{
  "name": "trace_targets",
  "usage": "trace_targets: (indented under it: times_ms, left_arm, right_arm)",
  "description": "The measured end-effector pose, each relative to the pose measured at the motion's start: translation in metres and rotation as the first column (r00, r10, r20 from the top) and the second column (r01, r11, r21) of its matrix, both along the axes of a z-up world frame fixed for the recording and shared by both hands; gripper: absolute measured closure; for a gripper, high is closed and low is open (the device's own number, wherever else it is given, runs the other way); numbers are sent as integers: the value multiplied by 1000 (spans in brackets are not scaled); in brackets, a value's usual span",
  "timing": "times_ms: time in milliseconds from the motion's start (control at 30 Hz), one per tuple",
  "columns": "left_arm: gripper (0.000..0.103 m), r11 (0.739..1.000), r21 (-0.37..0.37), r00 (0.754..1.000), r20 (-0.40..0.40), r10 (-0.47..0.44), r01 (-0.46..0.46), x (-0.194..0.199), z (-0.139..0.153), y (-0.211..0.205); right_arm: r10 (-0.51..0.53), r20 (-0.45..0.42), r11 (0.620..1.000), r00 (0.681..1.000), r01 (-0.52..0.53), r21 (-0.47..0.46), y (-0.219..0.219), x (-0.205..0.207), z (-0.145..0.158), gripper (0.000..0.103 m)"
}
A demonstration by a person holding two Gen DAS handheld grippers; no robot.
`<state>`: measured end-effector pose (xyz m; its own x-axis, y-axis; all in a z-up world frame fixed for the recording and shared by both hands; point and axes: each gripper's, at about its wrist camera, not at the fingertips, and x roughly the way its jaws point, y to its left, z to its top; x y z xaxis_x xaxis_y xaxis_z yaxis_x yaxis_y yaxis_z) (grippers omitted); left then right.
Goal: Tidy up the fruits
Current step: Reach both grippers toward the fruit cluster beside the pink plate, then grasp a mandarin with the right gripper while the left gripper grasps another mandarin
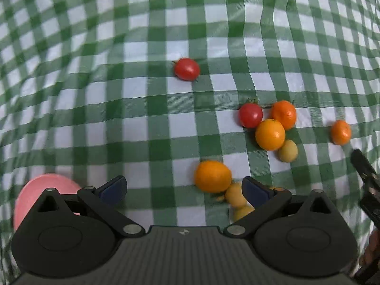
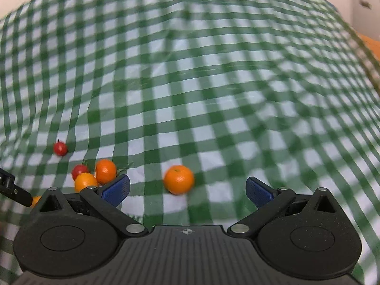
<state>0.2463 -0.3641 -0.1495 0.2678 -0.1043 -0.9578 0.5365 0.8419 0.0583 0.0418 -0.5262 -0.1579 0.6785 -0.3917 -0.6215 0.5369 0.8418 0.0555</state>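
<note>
Both tools gape wide and empty over fruit scattered on a green-and-white checked cloth.

The left tool (image 1: 184, 188) has its blue pads far apart, holding nothing; an orange (image 1: 213, 176) lies just ahead between them, with small yellow fruits (image 1: 235, 196) touching it beside the right pad. Further on, a tomato (image 1: 250, 115), two oranges (image 1: 270, 134) and a pale yellow fruit (image 1: 288, 150) touch in a cluster; a second tomato (image 1: 187, 69) lies well apart, with bare cloth all round it. A pink plate (image 1: 35, 190) shows at the lower left, partly behind the tool. The right tool (image 2: 187, 191) is equally wide and empty, a lone orange (image 2: 178, 179) just ahead of its gap. The cloth (image 2: 213, 83) beyond lies bare and rumpled to the desk's far edge, where a pale wall shows.
</note>
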Motion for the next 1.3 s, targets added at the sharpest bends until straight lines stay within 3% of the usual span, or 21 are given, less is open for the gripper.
trace_targets:
  times_ms: [100,300,367,533,567,600,667,700,833,967,1133,1300]
  left_arm:
    - [0,1000,22,999,-32,8,-8,11,-19,-7]
    - [0,998,54,996,-88,31,-27,21,-47,1]
    - [0,999,15,995,-93,47,-46,24,-47,10]
    - [2,998,51,993,-111,44,-39,27,-46,13]
    - [6,997,55,993,-106,51,-45,27,-43,11]
    - [18,998,42,993,-103,52,-48,25,-39,12]
    - [49,999,16,995,-92,39,-38,20,-31,14]
    - [64,999,15,995,-91,32,-31,18,-27,14]
    - [64,999,-5,996,-81,40,-41,16,-17,17]
    - [64,997,-49,997,-57,49,-52,9,12,37]
    - [64,995,-85,999,14,51,-50,-35,57,72]
    - [64,995,-47,996,23,88,-86,-80,79,125]
  right_arm:
    - [37,-35,999,999,-38,-18,-8,26,-18,1]
    - [57,-71,998,996,-54,42,-25,46,-52,1]
    - [64,-68,998,996,-65,-14,-18,46,-59,1]
    - [52,-68,998,996,-55,-30,-17,48,-61,4]
    - [48,-63,998,997,-51,-44,-15,46,-59,17]
    - [50,-56,997,997,-53,-49,-10,44,-56,34]
    - [48,-59,996,997,-53,-71,-4,41,-53,61]
    - [47,-66,996,997,-52,-74,-4,40,-51,63]
    - [10,-68,998,998,-13,-54,-2,33,-42,63]
    - [-15,-25,998,1000,14,-63,4,14,-15,63]
    - [30,56,997,998,-27,-66,39,-21,27,63]
    - [98,95,995,991,-97,-15,95,-54,55,63]
